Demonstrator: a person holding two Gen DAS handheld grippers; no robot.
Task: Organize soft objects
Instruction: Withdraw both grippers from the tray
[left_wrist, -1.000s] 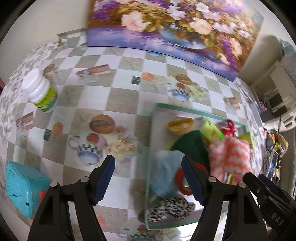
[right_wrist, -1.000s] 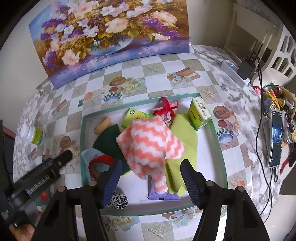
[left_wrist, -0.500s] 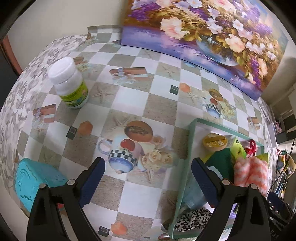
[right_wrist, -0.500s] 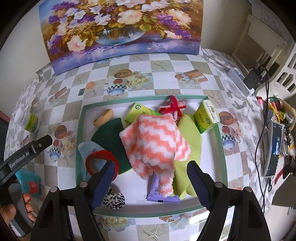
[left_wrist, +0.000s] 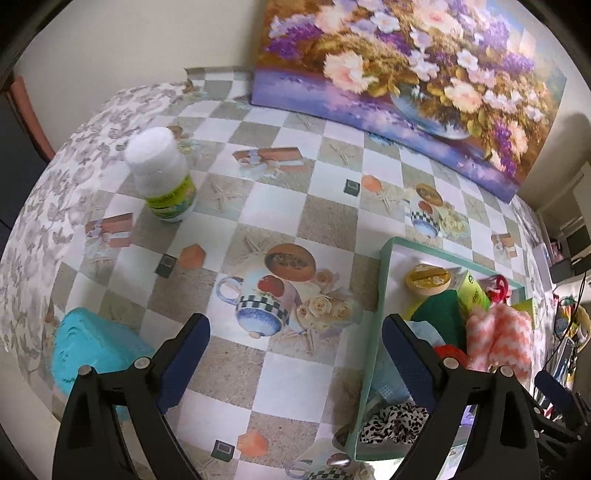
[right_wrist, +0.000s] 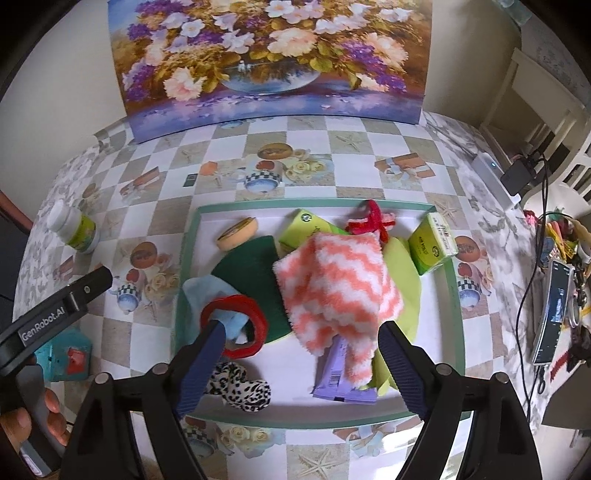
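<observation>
The jaws of both grippers stand wide apart and hold nothing. Over the last second the left gripper (left_wrist: 295, 354) has swung away from the tray (right_wrist: 186, 266), so its view now centres on the bare checked surface (left_wrist: 280, 206) to the tray's left, with the white bottle (left_wrist: 160, 173) near the far left edge and a turquoise box (left_wrist: 92, 350) at the near left corner. The right gripper (right_wrist: 299, 354) has stayed over the tray's near edge, a little lower. The soft things all lie inside the tray: the coral zigzag cloth (right_wrist: 336, 288) heaped at the centre on a lime cloth (right_wrist: 402, 273), a dark green cloth (right_wrist: 251, 269), a pale blue cloth (right_wrist: 201, 291), a red ring (right_wrist: 251, 314) and a leopard scrunchie (right_wrist: 243, 387). Whether sorting is ending or pausing cannot be settled.
</observation>
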